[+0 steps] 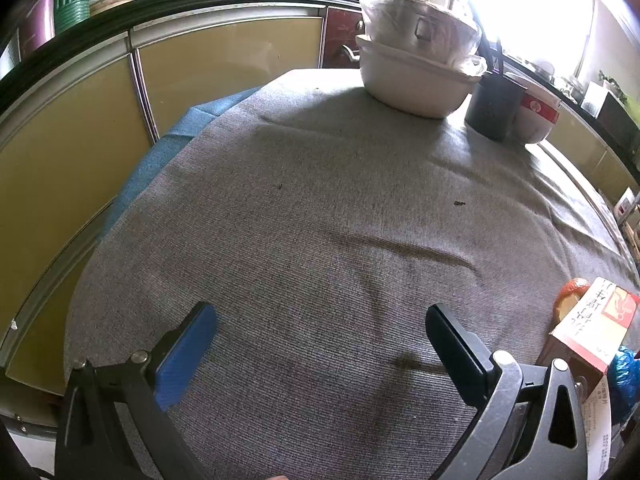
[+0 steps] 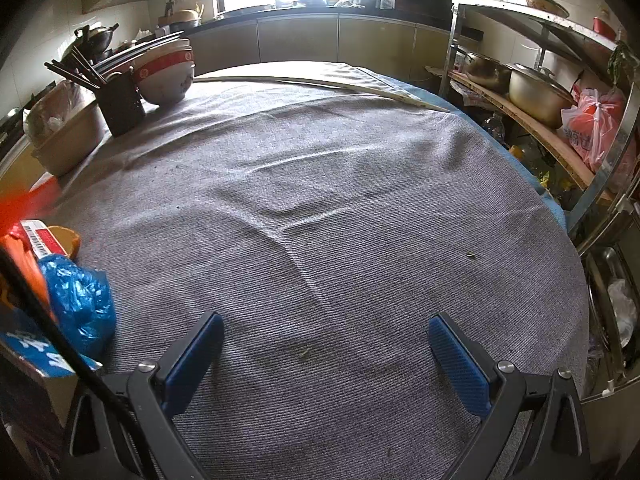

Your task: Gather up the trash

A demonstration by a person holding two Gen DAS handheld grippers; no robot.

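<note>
Left wrist view: left tongs spread apart, empty, above the grey-clothed tabletop. A red-and-white carton, orange peel and blue plastic bag crowd the right edge, partly cut off.

Right wrist view: right tongs apart, empty. The same trash sits at the left edge; collecting seems barely begun.

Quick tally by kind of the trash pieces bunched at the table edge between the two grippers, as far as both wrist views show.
Blue plastic bag: 1
Orange peel: 1
Red-and-white carton: 1
Blue printed box: 1
Total: 4 on the grey cloth; more may sit out of frame.
</note>
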